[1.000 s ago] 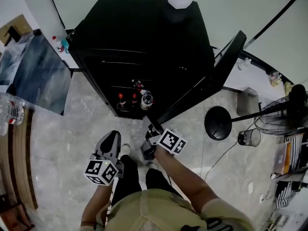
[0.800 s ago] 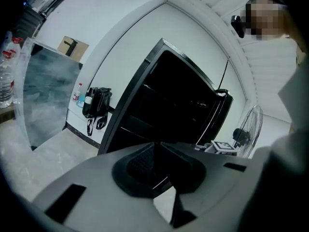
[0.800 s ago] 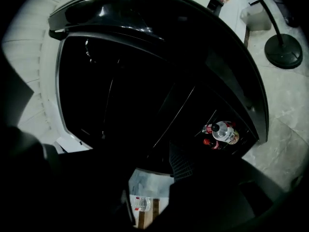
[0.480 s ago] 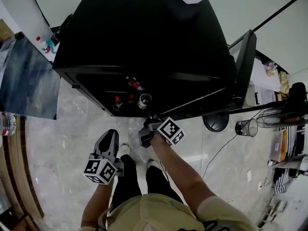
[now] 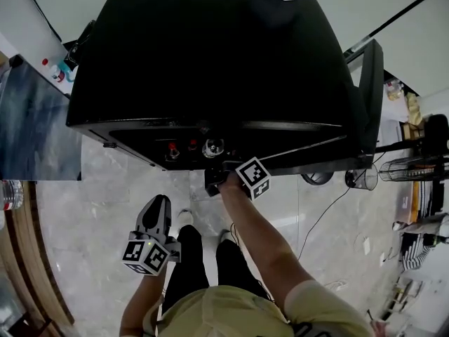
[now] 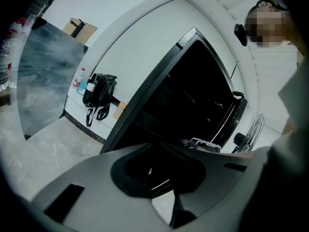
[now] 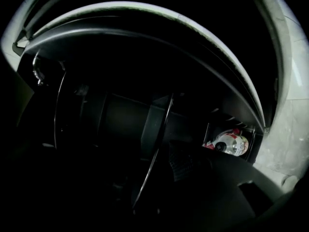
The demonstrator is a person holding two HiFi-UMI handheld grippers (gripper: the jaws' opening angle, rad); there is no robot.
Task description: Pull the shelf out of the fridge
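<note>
You are reaching in, I judge: your right tongs [image 5: 212, 180] stand apart at the fridge [image 5: 210, 48] mouth, the wire shelf [image 7: 163, 129] still inside, just left of one pad [image 7: 186, 161]; your left tongs [image 5: 158, 206] hang closed and empty, near you; next, clamp that wire and draw it out level.

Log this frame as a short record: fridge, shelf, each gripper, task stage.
fridge: black fridge, door open at right
shelf: wire shelf inside, close ahead of the right gripper
right gripper: right gripper at the fridge opening; jaws too dark to read
left gripper: left gripper shut, empty, held low away from the fridge
bottles: bottles low inside
stage: shelf not yet pulled out
</note>
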